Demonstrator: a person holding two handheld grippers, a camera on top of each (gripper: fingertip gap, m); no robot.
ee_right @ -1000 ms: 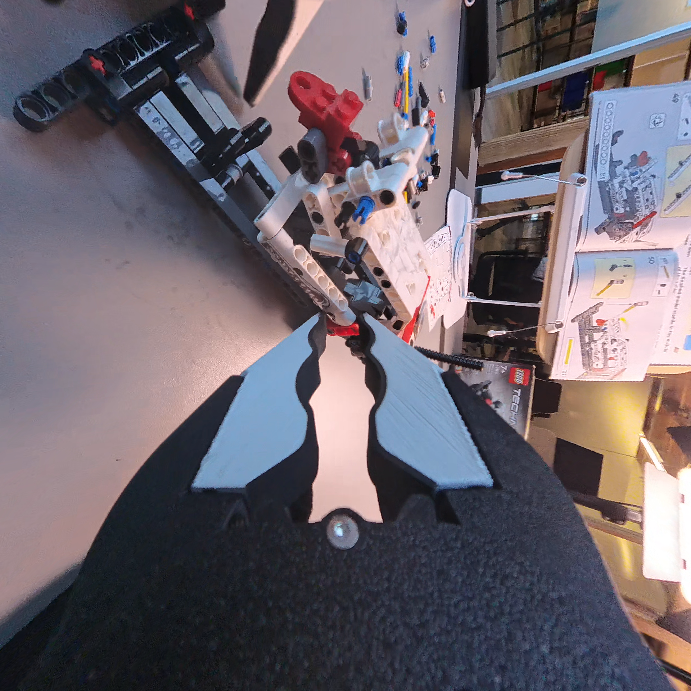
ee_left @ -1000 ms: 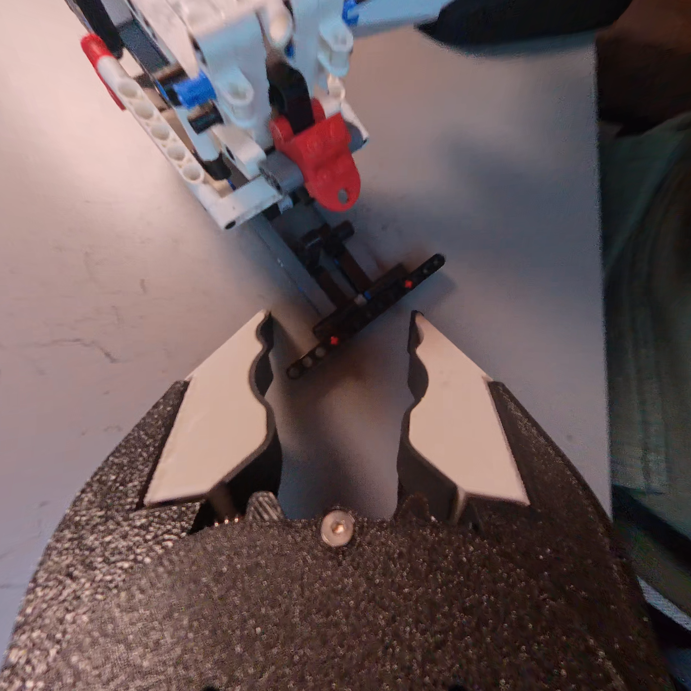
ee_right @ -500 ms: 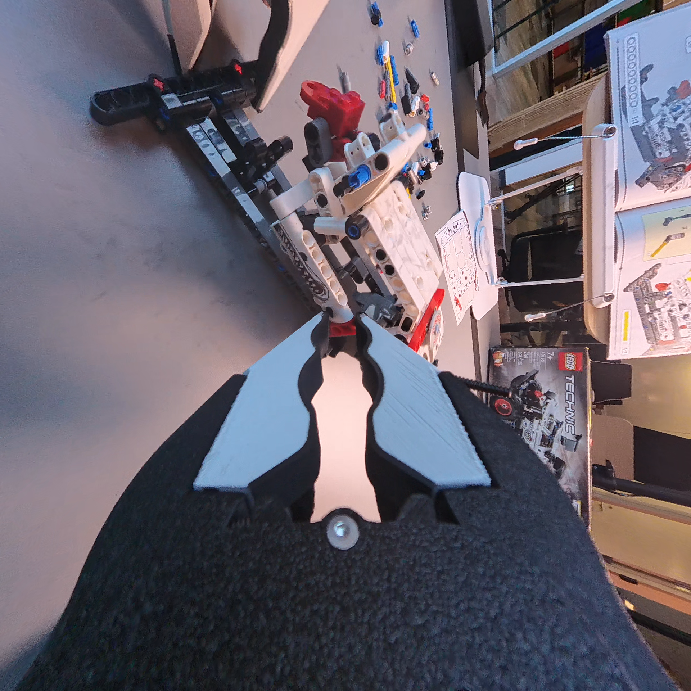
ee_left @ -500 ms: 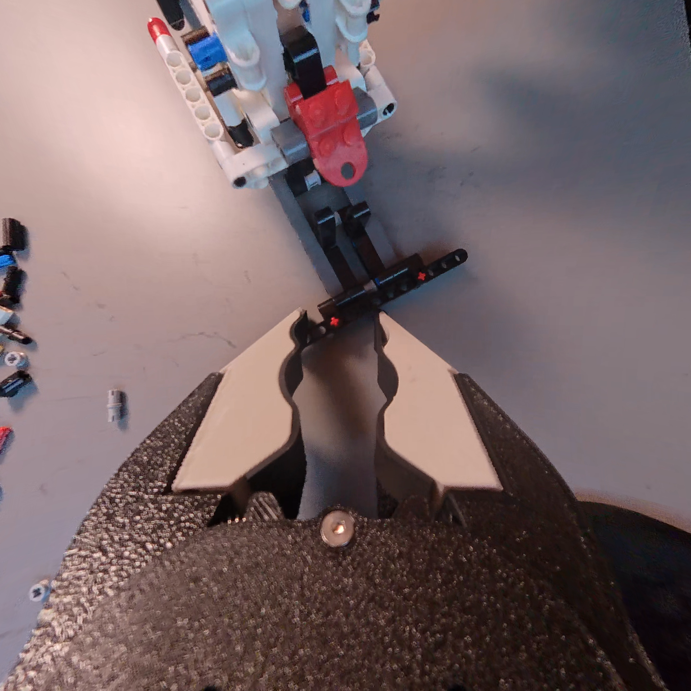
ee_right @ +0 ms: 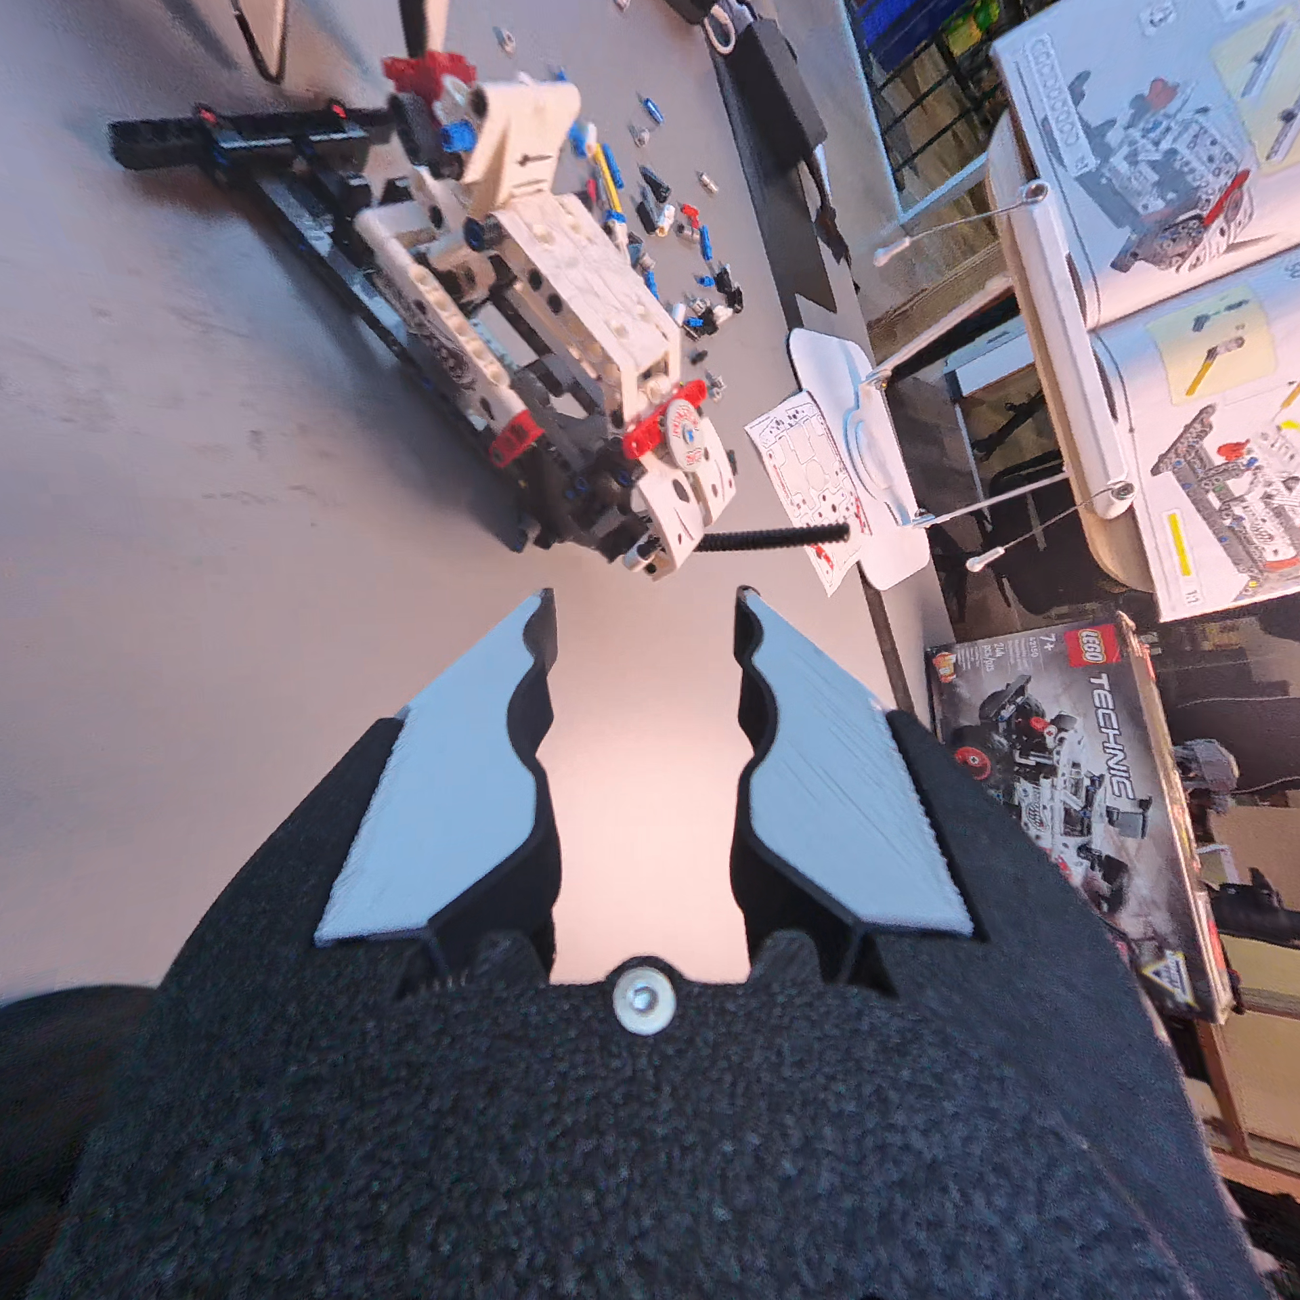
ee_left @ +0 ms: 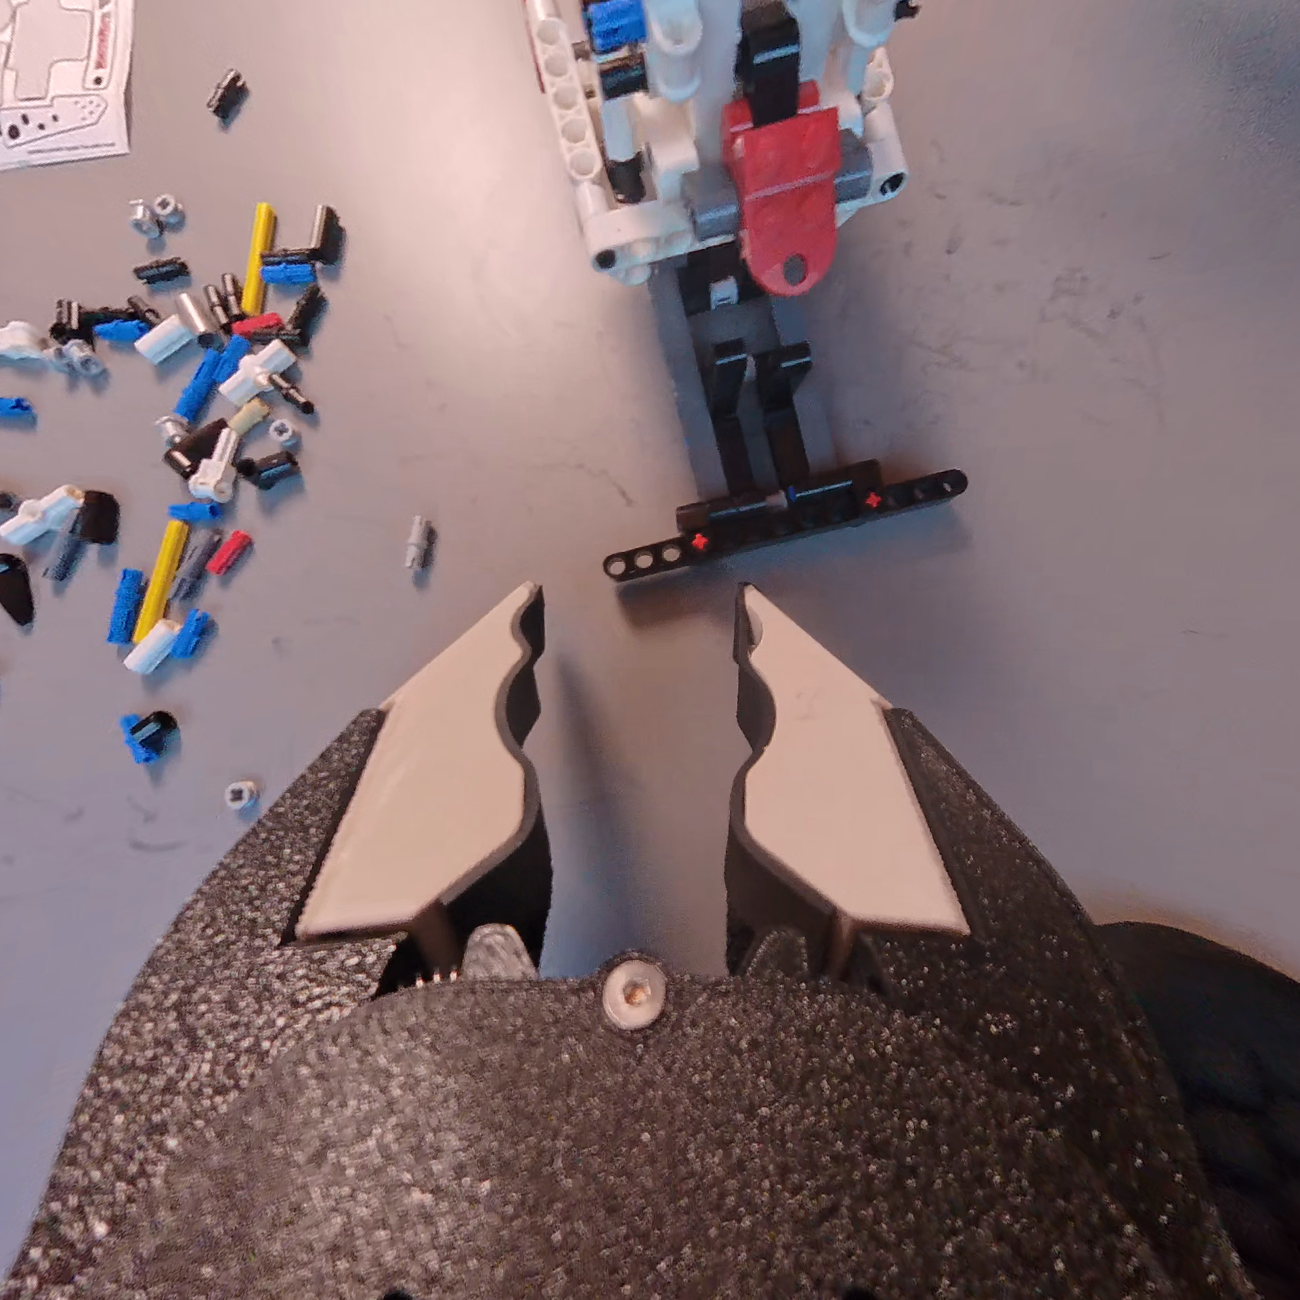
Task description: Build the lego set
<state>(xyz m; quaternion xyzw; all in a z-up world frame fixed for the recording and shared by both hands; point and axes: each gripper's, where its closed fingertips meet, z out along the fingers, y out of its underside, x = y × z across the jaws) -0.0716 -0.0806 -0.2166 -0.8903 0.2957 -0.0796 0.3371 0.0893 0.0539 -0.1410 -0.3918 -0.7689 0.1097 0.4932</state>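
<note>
Beside the table point(ee_right: 141, 492), a printed set box point(ee_right: 1076, 795); left tongs point(ee_left: 639, 598) and right tongs point(ee_right: 644, 598) both spread, empty.

Bare worktop point(ee_left: 1055, 668) lies open from 1 to 5 o'clock of the lego model point(ee_left: 746, 211). Its black cross beam point(ee_left: 781, 520) bars the 6 o'clock approach. Loose parts point(ee_left: 204, 422) crowd 8 to 10 o'clock; a narrow clear lane lies between.

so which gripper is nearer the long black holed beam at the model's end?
Left. The left gripper sits open just short of the long black holed beam; the right gripper, also open, is beyond the model's opposite end.
</note>
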